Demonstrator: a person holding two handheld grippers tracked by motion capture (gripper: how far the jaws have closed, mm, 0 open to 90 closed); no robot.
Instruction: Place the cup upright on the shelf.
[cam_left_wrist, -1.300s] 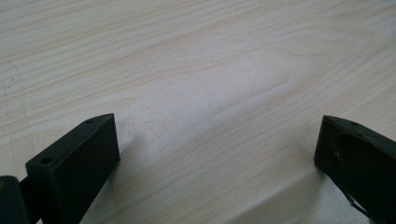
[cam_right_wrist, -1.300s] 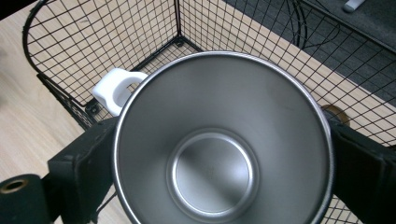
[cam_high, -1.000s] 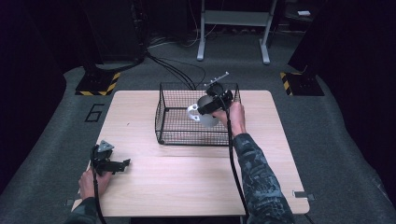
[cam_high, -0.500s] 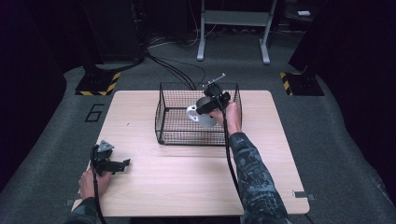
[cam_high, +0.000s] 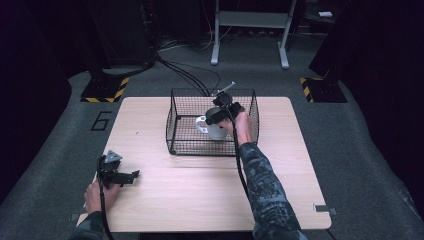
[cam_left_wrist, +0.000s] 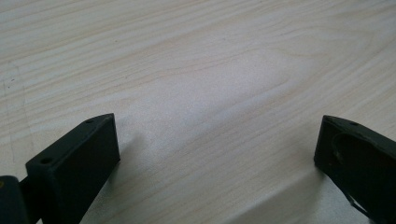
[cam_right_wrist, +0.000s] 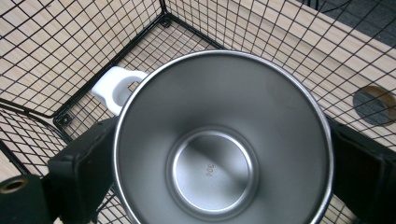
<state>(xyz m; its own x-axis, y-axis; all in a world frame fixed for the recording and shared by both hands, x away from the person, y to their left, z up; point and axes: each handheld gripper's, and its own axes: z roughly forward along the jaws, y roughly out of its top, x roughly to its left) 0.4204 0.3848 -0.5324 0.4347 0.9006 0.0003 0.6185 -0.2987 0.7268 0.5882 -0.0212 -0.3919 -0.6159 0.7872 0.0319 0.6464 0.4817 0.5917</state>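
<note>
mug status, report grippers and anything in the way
Right gripper shut on steel mug, held inside the wire basket. Left gripper open, resting on the table. Basket walls close around mug.

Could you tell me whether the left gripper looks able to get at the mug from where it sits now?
Probably not: the left gripper rests open near the table's front corner, while the mug sits inside the wire basket, clamped by the right gripper.
</note>
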